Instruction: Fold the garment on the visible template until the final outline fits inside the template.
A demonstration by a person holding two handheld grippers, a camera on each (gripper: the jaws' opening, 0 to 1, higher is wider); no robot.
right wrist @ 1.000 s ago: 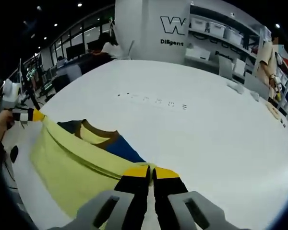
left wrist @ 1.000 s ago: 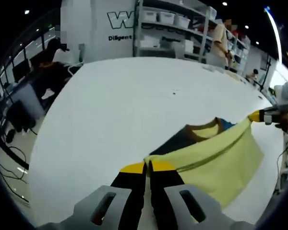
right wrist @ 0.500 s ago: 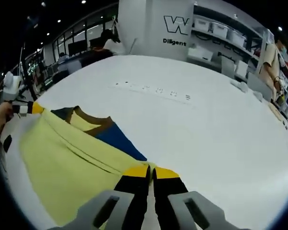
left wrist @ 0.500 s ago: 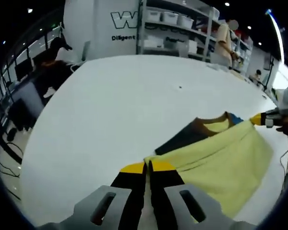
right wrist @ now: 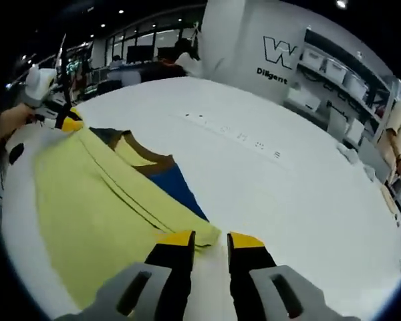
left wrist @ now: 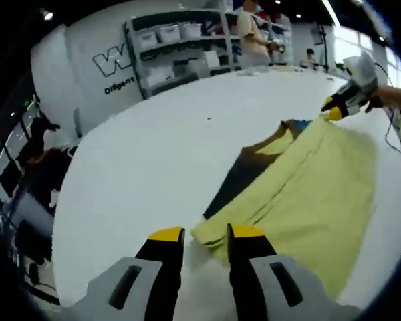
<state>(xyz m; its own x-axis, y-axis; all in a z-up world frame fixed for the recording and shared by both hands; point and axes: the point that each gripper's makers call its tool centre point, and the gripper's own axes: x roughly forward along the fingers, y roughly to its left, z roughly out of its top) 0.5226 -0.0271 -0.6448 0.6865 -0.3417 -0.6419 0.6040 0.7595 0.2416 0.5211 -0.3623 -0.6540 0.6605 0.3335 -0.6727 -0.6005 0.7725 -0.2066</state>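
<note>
Yellow garment (left wrist: 307,194) lies folded on white table (left wrist: 154,154).

The left gripper (left wrist: 205,235) sits low with its yellow-tipped jaws parted. The right gripper (right wrist: 210,237) is low too, jaws likewise apart. Across in each view, a hand (left wrist: 389,95) grips the other tool; the opposite hand (right wrist: 12,119) does the same.

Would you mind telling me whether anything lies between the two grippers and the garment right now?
Nothing visible does. The left gripper and the right gripper both stand open right at the folded yellow garment's near corners, on the white table.
</note>
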